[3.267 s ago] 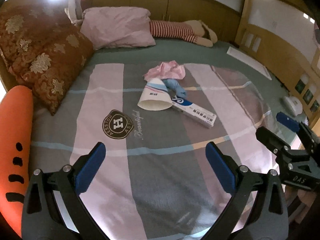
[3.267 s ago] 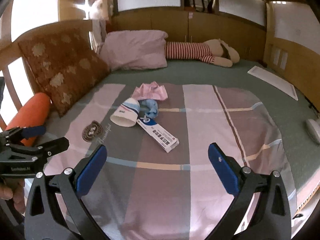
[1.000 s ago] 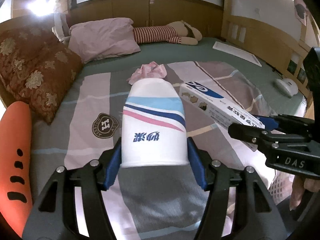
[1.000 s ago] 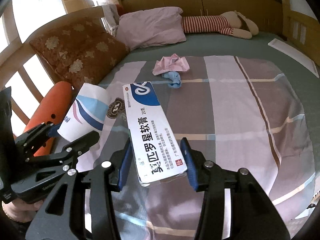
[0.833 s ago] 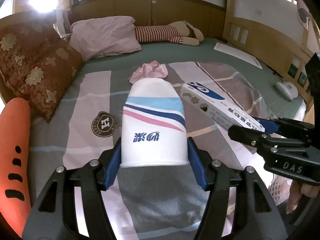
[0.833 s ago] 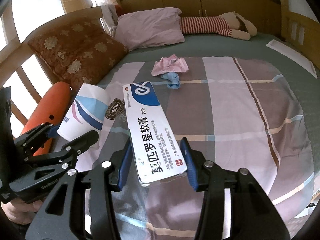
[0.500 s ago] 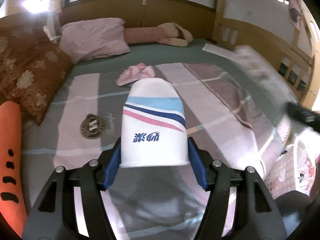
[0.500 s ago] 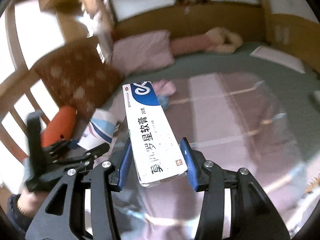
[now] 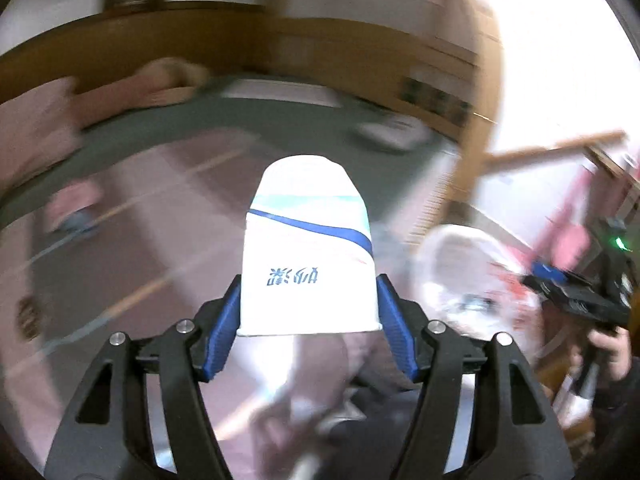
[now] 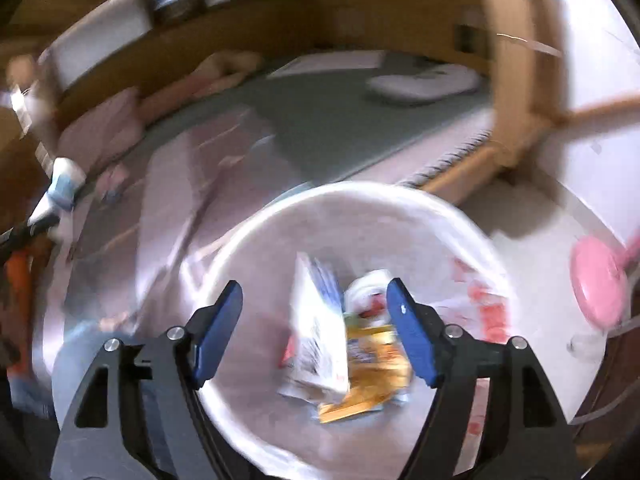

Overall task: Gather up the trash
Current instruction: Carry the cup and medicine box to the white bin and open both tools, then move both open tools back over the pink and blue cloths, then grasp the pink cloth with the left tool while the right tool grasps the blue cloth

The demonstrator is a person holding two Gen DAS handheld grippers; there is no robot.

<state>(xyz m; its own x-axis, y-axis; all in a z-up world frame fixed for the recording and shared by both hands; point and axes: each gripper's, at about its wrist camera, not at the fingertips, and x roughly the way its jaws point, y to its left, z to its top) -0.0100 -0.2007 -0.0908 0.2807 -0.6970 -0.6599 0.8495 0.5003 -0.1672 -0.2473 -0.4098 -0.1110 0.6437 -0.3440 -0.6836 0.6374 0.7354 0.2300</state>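
My left gripper (image 9: 308, 312) is shut on a white paper cup (image 9: 308, 248) with blue stripes, held above the bed's edge. The cup also shows far left in the right wrist view (image 10: 60, 196). My right gripper (image 10: 314, 320) is open and empty, right above a white trash bin (image 10: 400, 200). The white-and-blue ointment box (image 10: 318, 328) lies inside the bin among yellow wrappers (image 10: 368, 368). The bin (image 9: 468, 240) and my right gripper (image 9: 568, 292) show blurred at right in the left wrist view. Pink and blue crumpled bits (image 9: 74, 208) lie on the bed.
The striped bedspread (image 9: 132, 248) and green sheet (image 10: 340, 120) stretch behind. A wooden bed post (image 10: 516, 80) stands to the right of the bin. A pink round object (image 10: 600, 284) sits on the floor at right. Both views are motion-blurred.
Both grippers swung right from the bed to the trash bin. My right gripper opened and the ointment box dropped into the bin. The left still holds the cup.
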